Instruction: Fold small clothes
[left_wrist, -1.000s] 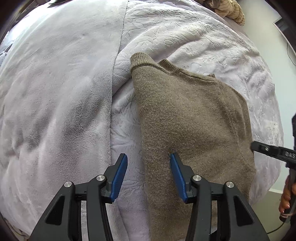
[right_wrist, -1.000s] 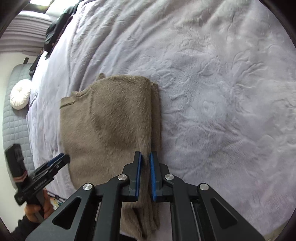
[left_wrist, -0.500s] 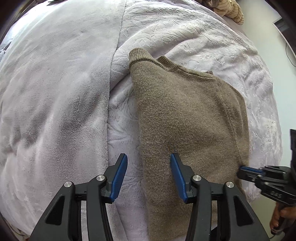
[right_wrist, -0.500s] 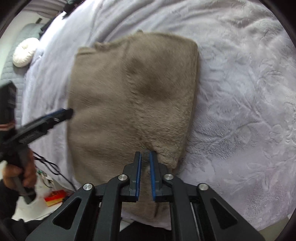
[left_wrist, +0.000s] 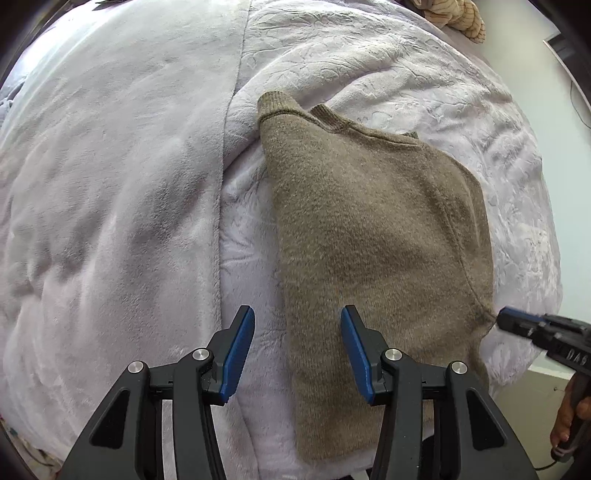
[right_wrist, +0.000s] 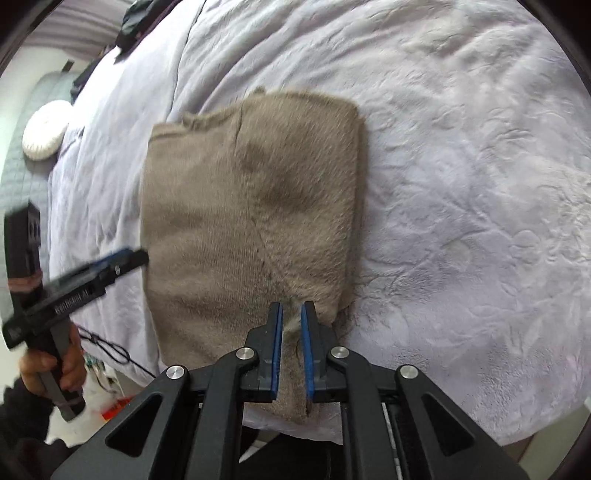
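Observation:
A brown knit sweater (left_wrist: 369, 221) lies folded lengthwise on the bed, collar away from me. My left gripper (left_wrist: 297, 347) hovers open over its near left edge, one finger above the knit and the other above the blanket. It shows in the right wrist view as a dark tool at the sweater's left side (right_wrist: 125, 258). My right gripper (right_wrist: 291, 325) is at the sweater's (right_wrist: 251, 206) near right corner with a pinch of knit between its pads. Its jaws are just starting to open. From the left wrist view its tip (left_wrist: 517, 325) touches that corner.
The bed carries a smooth lilac blanket (left_wrist: 110, 184) and an embossed lilac cover (right_wrist: 461, 184). A round white cushion (right_wrist: 44, 133) and dark clothes (right_wrist: 140, 18) lie far off. A beige knitted thing (left_wrist: 458, 18) sits at the bed's far end. The bed edge and floor clutter (right_wrist: 110, 402) are near me.
My right gripper has come in to the sweater's near right corner and taken a pinch of knit. The left gripper has stayed where it was, still open.

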